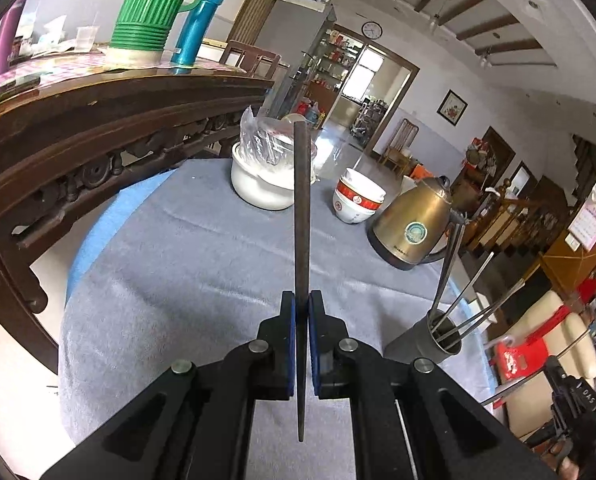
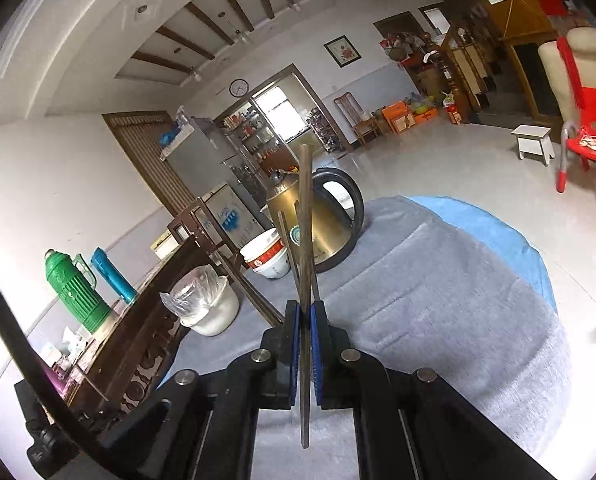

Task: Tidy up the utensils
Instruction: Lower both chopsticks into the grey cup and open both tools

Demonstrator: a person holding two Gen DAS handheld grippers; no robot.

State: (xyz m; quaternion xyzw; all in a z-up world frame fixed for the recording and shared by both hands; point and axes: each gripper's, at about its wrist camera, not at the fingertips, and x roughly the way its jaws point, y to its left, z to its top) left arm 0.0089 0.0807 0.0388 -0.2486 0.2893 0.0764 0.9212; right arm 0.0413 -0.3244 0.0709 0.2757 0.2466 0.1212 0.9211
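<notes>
My left gripper (image 1: 302, 300) is shut on a dark wooden chopstick (image 1: 301, 208) that stands upright between its blue pads above the grey cloth. A grey utensil cup (image 1: 430, 340) lies tilted at the right, with several metal utensils (image 1: 472, 284) sticking out. My right gripper (image 2: 304, 308) is shut on another dark chopstick (image 2: 305, 220), held upright. More dark sticks (image 2: 249, 284) show behind the right gripper's fingers; I cannot tell what holds them.
A grey cloth (image 1: 177, 272) covers the round table. On it stand a white pot with a plastic bag (image 1: 263, 176), stacked red-and-white bowls (image 1: 356, 196) and a gold kettle (image 1: 412, 224). A dark carved wooden table (image 1: 97, 128) with a green flask (image 1: 149, 8) borders the left.
</notes>
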